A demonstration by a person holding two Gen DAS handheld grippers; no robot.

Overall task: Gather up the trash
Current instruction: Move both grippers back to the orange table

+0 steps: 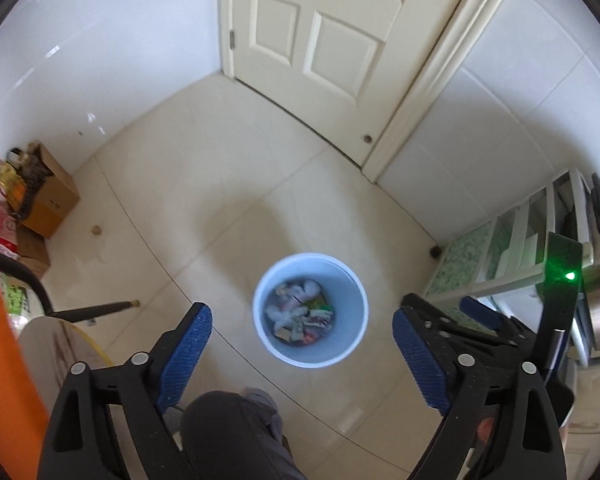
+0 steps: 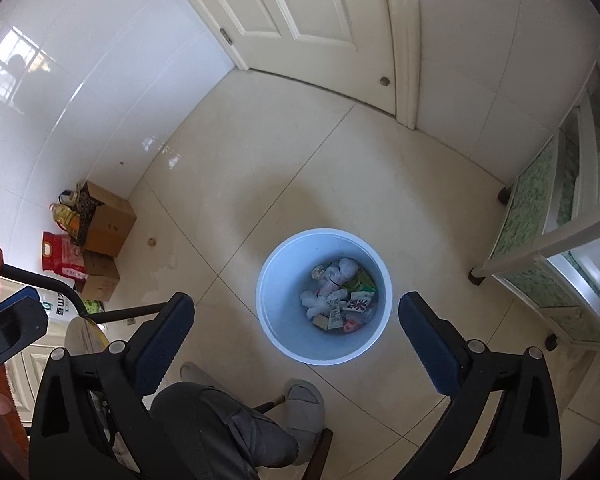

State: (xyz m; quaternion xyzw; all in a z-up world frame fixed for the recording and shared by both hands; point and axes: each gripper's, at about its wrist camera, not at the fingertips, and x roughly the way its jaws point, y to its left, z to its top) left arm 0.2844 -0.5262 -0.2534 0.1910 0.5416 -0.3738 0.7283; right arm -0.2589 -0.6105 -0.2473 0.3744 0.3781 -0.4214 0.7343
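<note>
Both tongs gape wide and empty: left tongs (image 1: pixel 302 354), right tongs (image 2: pixel 296 342). The pale-blue waste bin (image 2: pixel 272 280), holding wrappers and tissues (image 2: pixel 340 296), stands on the floor directly below and ahead, between each pair's tips.

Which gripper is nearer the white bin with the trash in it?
Too close to call. The left gripper and the right gripper both hang open and empty above the white bin, looking down into it; in the left view the right one sits just to its right.
</note>
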